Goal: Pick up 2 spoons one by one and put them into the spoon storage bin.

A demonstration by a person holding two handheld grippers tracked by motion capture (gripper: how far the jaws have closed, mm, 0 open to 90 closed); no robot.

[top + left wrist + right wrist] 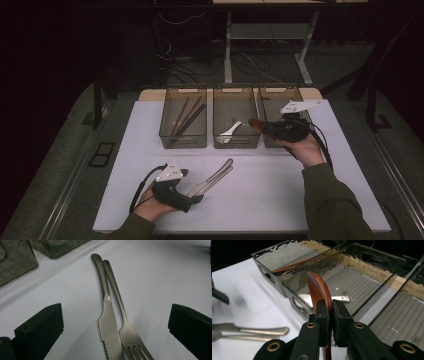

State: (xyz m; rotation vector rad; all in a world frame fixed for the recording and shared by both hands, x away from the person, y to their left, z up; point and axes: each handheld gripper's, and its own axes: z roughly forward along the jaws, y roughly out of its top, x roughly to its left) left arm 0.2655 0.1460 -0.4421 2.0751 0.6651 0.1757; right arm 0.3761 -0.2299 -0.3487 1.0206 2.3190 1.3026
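A steel knife [108, 322] and a fork [130, 332] lie side by side on the white table top [280, 190], their handles pointing away. My left gripper [197, 194] is open low over them, its jaws wide apart on either side of the pair [215, 177]. My right gripper [266, 126] is shut on a red-brown wooden utensil [317, 287], held up at the front edge of the middle bin [236, 142]. The utensil's rounded end [254, 123] sticks out past the jaws. A white spoon [230, 132] lies inside that bin.
Three smoky clear bins stand in a row at the back of the table. The left bin [183, 141] holds several dark chopsticks [187, 117]. The right bin [272, 95] sits under my right hand. Table legs and cables lie beyond.
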